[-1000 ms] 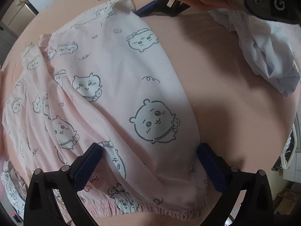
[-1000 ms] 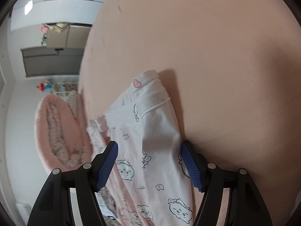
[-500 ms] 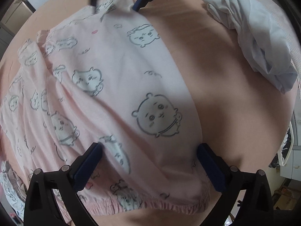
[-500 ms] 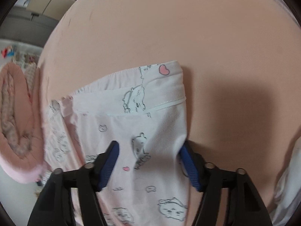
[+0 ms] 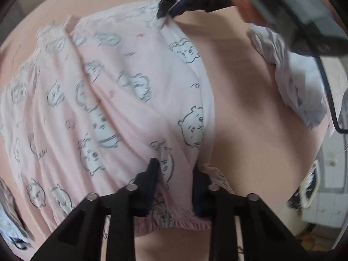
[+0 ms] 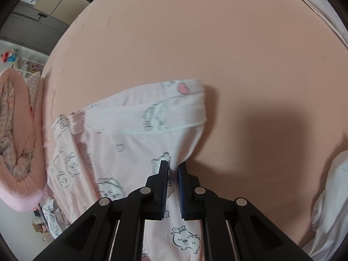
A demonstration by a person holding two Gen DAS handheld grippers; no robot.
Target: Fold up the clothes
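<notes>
Left gripper (image 5: 175,169): nearest to me, its jaws pinched in on a bunched fold of the pink pajama pants (image 5: 121,100), just above the gathered waistband.
Right gripper (image 6: 173,169): I see its blue pads almost together, clamping a ridge of the same pants near the cuff with the pink heart.
Pants: spread flat on the peach bed sheet (image 6: 217,43), cartoon animal print facing up, stretched between my two grippers.
White garment (image 5: 300,82): crumpled on the sheet beside the pants, apart from them.
Far side: in the left view, my right gripper (image 5: 167,13) bites the pants' far corner.
Pink quilt (image 6: 15,143): rolled up beyond the bed edge.
</notes>
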